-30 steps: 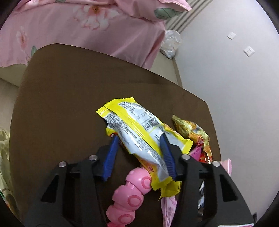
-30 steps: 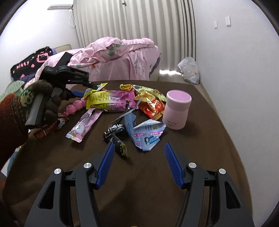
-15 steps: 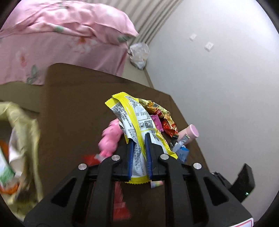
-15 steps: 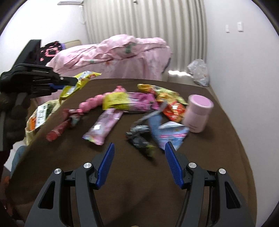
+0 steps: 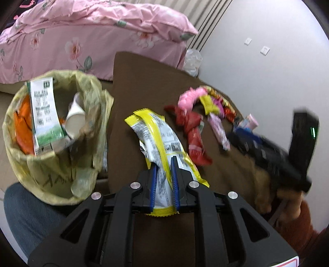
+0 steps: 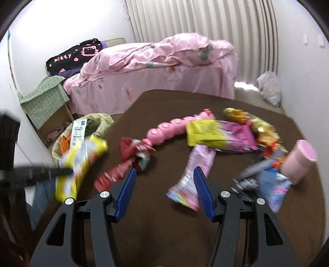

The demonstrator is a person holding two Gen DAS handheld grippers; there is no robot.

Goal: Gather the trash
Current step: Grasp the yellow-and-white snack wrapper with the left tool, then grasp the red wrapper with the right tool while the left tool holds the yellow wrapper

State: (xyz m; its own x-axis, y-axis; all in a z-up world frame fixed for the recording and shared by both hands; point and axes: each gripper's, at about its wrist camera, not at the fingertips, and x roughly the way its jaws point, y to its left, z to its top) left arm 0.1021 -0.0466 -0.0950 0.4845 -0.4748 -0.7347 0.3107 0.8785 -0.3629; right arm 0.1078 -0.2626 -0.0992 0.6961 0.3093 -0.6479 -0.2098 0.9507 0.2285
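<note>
**Bedroom table, a wrapper lifted beside the bin**

A brown cloth-covered table stands at the foot of a bed under a pink floral quilt, with pale vertical blinds behind. The left gripper has its blue pads pressed together on a yellow-and-silver crinkled snack wrapper, pinching it near its lower end so that most of the packet sticks out forward, clear of the tabletop. Just beside it, off the table's left edge, sits a trash bin lined with a pale yellow-green plastic bag; a white-and-green printed carton, a white paper cup and something orange already lie inside. From the right wrist view, the held wrapper appears as a motion-blurred yellow streak near the bin, and whether it hangs over the rim or short of it cannot be told.

The right gripper hovers above the near part of the table with its blue fingers spread apart and nothing between them. Ahead of it lies the remaining litter: a crumpled red foil wrapper, a pink pastel flat sachet, a yellow-and-magenta bag, a gold-and-red crinkled packet and a light blue torn pouch. A pink beaded plastic toy curves across the middle, and a pink cylindrical lidded jar stands upright at the right.
</note>
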